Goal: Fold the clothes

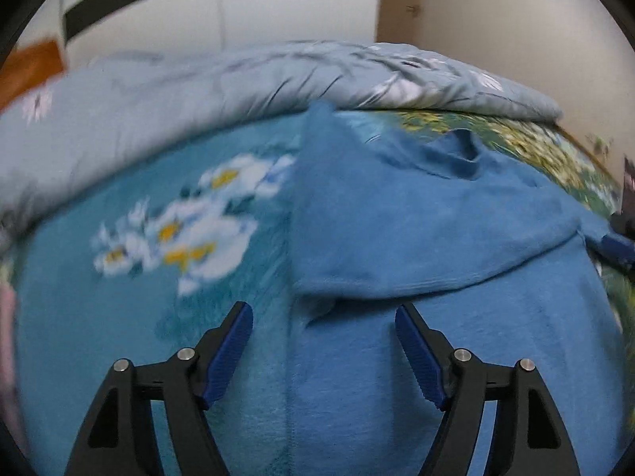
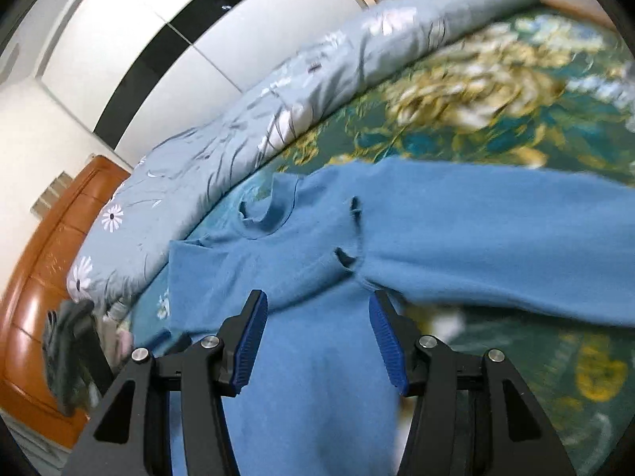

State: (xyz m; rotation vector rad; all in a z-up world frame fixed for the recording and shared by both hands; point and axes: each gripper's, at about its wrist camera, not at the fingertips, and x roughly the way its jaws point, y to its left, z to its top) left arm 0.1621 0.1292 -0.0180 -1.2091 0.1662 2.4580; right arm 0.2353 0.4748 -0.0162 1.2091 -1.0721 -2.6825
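A bed with a teal floral blanket (image 1: 131, 285) carries a rolled grey-blue quilt (image 2: 222, 158) along its far edge, beside white wardrobe doors (image 2: 131, 35). The blue sweater (image 2: 317, 361) lies flat between, one sleeve folded across. The left gripper (image 1: 323, 351) and right gripper (image 2: 317, 341) hover with jaws apart, holding nothing.

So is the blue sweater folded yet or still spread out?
Partly folded: on the blue sweater one sleeve lies across the body, the other sleeve stretches out over the floral blanket.
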